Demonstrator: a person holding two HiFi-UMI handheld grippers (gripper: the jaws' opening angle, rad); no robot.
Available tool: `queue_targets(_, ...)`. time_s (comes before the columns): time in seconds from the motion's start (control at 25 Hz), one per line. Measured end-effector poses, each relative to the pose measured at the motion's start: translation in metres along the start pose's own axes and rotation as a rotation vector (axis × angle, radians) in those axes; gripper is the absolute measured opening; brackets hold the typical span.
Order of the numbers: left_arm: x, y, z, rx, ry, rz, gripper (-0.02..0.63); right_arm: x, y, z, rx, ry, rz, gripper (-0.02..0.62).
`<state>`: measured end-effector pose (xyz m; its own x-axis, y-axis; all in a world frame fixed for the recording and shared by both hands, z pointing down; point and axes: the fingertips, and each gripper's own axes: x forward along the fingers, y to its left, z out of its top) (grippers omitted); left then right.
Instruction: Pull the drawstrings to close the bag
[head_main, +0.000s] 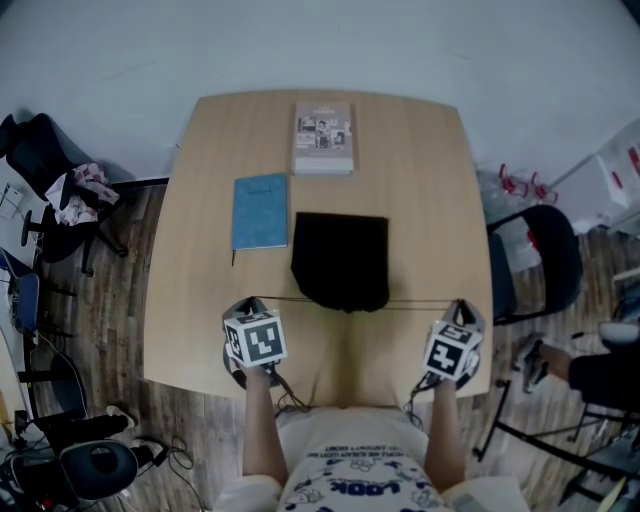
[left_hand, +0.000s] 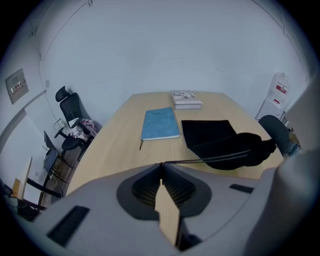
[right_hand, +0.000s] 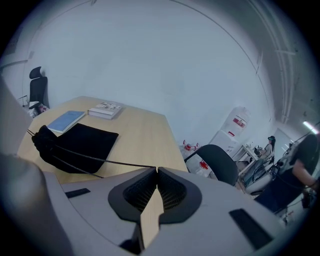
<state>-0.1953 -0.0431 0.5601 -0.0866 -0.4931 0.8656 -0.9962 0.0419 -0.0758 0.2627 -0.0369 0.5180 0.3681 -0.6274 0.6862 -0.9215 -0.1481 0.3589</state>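
Table (head_main: 420, 200) of pale wood grain with rounded corners, seen from above, on a floor of dark planks. A black office chair (head_main: 50, 190) with crumpled cloth on its seat stands off the table's left side. A black chair (head_main: 545, 250) with a rounded back stands off the right side.

A flat bag (head_main: 340, 260) of matt black fabric lies in the middle of the table, towards the person's edge. Its far end is square. Its near end, the mouth, is bunched into a narrow, puckered neck.

A blue notebook (head_main: 260, 211) with a plain cover lies just left of the bag. A thicker book (head_main: 323, 138) with a pale printed cover lies beyond both, near the far edge. Both sit well away from the cords.

The left gripper (left_hand: 161, 165) and right gripper (right_hand: 156, 169) are grey plastic with ribbed black pads, each carrying a cube of square markers. They are held over the near edge, on either side of the bag's mouth and well apart. Bare forearms reach forward from the body to them.

Each gripper's jaws are pinched together on a thin black cord. The left drawstring (left_hand: 210, 159) and the right drawstring (right_hand: 100, 159) run taut and nearly straight from the jaw tips to the gathered mouth.
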Motion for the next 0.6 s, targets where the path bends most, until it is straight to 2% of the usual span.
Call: queue_targets(0.6,0.007,0.008,0.003,-0.075,0.005,0.007,0.023,0.007,-0.019,-0.007,0.057,0.009,-0.041,0.014)
